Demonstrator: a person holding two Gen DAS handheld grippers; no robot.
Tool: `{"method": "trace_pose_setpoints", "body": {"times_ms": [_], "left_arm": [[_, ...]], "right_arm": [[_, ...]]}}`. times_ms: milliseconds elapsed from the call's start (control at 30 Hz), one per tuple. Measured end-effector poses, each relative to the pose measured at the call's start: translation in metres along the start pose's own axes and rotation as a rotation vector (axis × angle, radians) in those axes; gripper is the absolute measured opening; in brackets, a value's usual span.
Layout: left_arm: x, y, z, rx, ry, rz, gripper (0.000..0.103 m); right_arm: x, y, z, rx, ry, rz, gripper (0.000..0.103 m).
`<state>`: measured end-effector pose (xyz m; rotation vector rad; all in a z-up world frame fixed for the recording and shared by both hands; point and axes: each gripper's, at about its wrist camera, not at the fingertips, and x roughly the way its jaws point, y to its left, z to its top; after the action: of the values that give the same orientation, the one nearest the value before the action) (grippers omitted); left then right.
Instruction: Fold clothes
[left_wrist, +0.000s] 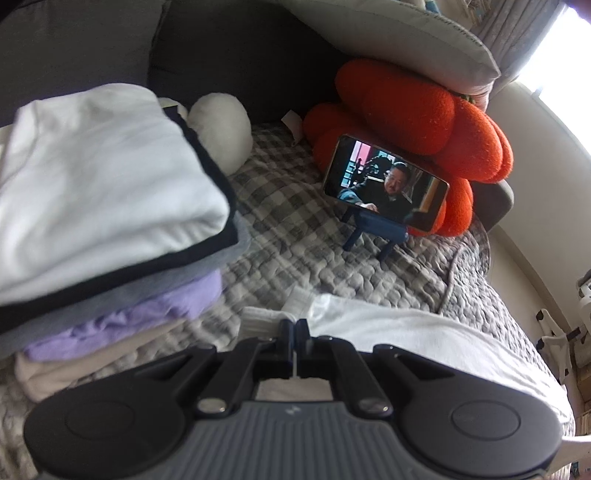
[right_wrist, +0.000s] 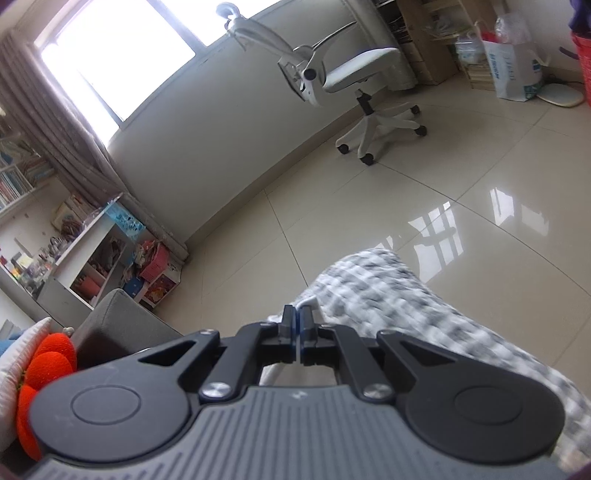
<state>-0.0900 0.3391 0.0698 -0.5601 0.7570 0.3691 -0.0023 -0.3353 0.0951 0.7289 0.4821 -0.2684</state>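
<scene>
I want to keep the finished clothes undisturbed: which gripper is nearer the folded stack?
Left. The left gripper is just beside the folded stack; the right gripper faces the room, with the stack out of its view.

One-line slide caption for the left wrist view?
Left hand-held gripper shut on a white garment beside the folded clothes stack on the checked quilt.

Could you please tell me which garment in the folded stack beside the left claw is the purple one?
The lilac garment, third from the bottom, beneath the grey layer.
</scene>
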Motion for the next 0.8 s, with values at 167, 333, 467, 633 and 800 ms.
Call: {"method": "trace_pose_setpoints", "body": {"times_ms": [167,333,467,633,800], "left_arm": [[0.025,-0.009,0.011,0.004,0.028,0.020,0.001],[0.048,-0.013,0.017,0.006,0.063,0.041,0.001],[0.064,-0.015,0.023,0.000,0.086,0.054,0.001],[0.078,-0.019,0.029,-0.015,0.104,0.051,0.001],[0.085,-0.022,0.034,-0.037,0.112,0.045,0.001]], "right_arm": [[0.030,0.014,0.003,-0.011,0.020,-0.025,0.002],[0.053,0.023,0.005,-0.013,0.033,-0.050,0.002],[0.065,0.027,0.007,-0.007,0.039,-0.074,0.002],[0.077,0.032,0.008,-0.007,0.039,-0.104,0.002],[0.088,0.042,0.014,-0.014,0.033,-0.112,0.002]]}}
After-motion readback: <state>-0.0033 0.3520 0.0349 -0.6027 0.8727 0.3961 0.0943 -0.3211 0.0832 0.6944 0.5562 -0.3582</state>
